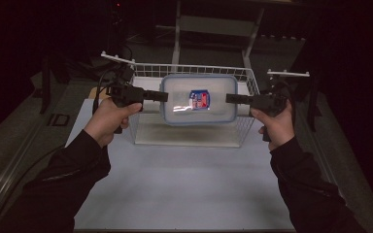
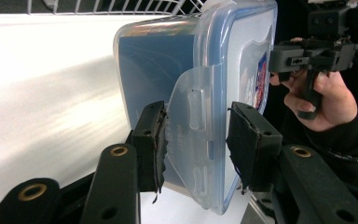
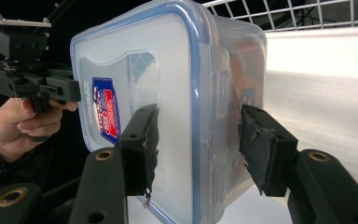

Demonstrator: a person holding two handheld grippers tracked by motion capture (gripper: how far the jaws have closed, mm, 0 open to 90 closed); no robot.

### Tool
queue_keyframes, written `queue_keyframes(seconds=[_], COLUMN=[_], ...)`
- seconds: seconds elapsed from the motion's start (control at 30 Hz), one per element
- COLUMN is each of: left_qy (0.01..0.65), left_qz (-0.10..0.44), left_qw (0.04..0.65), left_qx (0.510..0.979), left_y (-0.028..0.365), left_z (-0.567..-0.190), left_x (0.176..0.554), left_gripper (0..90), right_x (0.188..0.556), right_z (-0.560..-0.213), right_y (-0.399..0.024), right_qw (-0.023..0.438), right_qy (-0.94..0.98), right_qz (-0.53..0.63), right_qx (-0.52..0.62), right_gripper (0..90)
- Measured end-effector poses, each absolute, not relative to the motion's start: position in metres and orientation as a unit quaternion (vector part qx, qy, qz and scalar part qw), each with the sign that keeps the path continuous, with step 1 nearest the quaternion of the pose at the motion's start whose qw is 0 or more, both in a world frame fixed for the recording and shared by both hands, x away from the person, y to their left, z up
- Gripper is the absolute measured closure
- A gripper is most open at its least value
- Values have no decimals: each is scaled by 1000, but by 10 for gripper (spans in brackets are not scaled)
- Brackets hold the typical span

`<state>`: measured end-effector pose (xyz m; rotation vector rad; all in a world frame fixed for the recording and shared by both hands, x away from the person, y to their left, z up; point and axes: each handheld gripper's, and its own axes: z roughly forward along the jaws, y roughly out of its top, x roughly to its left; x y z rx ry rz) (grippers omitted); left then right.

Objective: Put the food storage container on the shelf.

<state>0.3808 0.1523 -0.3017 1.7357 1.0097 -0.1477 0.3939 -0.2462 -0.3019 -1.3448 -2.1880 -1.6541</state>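
— While both hands are holding it up, where is the container (image 1: 198, 99) sitting?

— It is hanging over the wire basket (image 1: 243, 77), lid with blue rim facing up, one gripper at each short end.

— Are the jaws clamping?

— The left gripper (image 2: 193, 135) is straddling a side latch (image 2: 191, 116), one pad touching; the right gripper (image 3: 196, 144) is bracketing the rim, with a gap at its far jaw. Whether either is truly pinching, I cannot tell.

— Which step?

— Probably carrying it over the basket. Next, both hands should be moving level and together.
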Motion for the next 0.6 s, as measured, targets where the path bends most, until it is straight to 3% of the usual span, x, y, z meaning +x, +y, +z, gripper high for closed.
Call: queue_keyframes(seconds=[0.6], left_qy=[460], left_qz=[-75], left_qw=[531], left_qx=[708], left_y=[154], left_z=[-308], left_x=[424], left_gripper=[565], right_x=[435], right_z=[-310], right_y=[-242], right_qw=[55], right_qy=[-699], right_qz=[-535], right_qx=[-472], right_gripper=[478])
